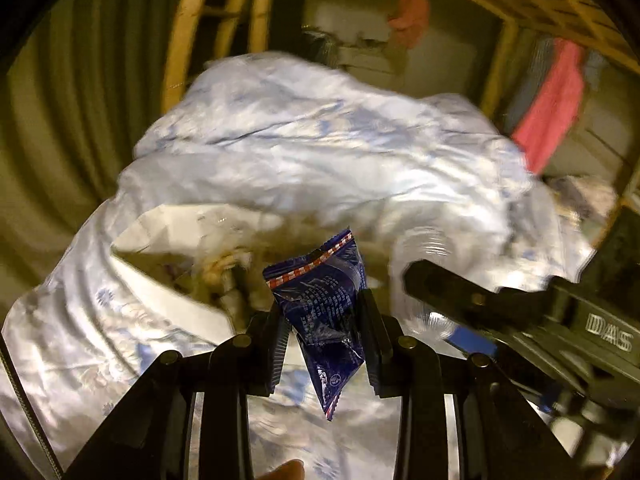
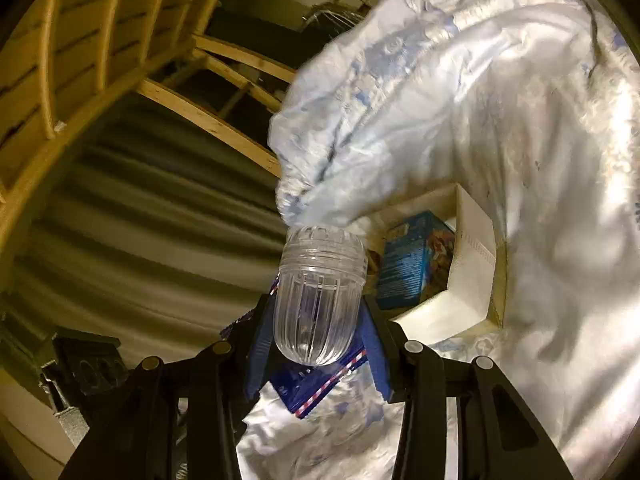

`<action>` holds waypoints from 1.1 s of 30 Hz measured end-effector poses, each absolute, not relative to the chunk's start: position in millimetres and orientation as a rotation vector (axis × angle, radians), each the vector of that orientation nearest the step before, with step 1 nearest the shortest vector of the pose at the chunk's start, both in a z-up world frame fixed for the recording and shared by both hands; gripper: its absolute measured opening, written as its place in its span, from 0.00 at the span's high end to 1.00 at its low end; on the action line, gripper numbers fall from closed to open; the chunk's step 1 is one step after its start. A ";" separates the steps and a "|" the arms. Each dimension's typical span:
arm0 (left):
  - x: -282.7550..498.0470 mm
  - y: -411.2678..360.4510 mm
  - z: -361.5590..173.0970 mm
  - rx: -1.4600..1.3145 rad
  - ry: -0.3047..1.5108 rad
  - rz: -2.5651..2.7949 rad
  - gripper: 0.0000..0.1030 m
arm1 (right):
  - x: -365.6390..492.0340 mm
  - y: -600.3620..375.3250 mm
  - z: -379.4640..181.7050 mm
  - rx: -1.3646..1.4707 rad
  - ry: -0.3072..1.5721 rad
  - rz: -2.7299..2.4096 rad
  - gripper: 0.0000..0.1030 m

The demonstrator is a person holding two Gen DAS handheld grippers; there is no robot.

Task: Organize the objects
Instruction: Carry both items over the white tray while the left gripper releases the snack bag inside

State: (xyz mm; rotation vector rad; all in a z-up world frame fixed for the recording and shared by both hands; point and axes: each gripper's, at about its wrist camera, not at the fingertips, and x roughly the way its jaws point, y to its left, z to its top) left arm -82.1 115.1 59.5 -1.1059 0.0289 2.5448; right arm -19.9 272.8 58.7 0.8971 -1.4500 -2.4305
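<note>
We have two fisheye views, each looking forward along its own fingers. Our left wrist view tilts steeply down, close over the pale quilt (image 1: pixel 312 148) and the white box (image 1: pixel 168 240), with the right gripper (image 1: pixel 500 304) entering at right. Our right wrist view faces shallower, near the same quilt (image 2: pixel 500 100) and box (image 2: pixel 472 240); both also catch the wooden frame (image 2: pixel 208 120).

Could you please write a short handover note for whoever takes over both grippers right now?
Left gripper: shut on a crumpled blue wrapper, held over the bedding.
Right gripper: shut on a clear ribbed plastic bottle.
White box: sits open among the pale quilt, already holding a blue carton.
Done: both items picked up.
Left: probably drop wrapper and bottle into the box, then release.
</note>
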 end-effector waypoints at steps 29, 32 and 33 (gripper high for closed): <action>-95.0 24.6 10.5 -1.256 -0.330 2.635 0.36 | -106.1 198.7 39.0 1.129 -1.103 -2.478 0.60; -81.3 22.6 18.7 -1.217 -0.317 2.649 0.36 | -123.8 178.8 26.9 1.162 -1.063 -2.444 0.60; -79.2 21.3 19.7 -1.210 -0.320 2.651 0.37 | -130.2 169.2 22.3 1.169 -1.045 -2.422 0.60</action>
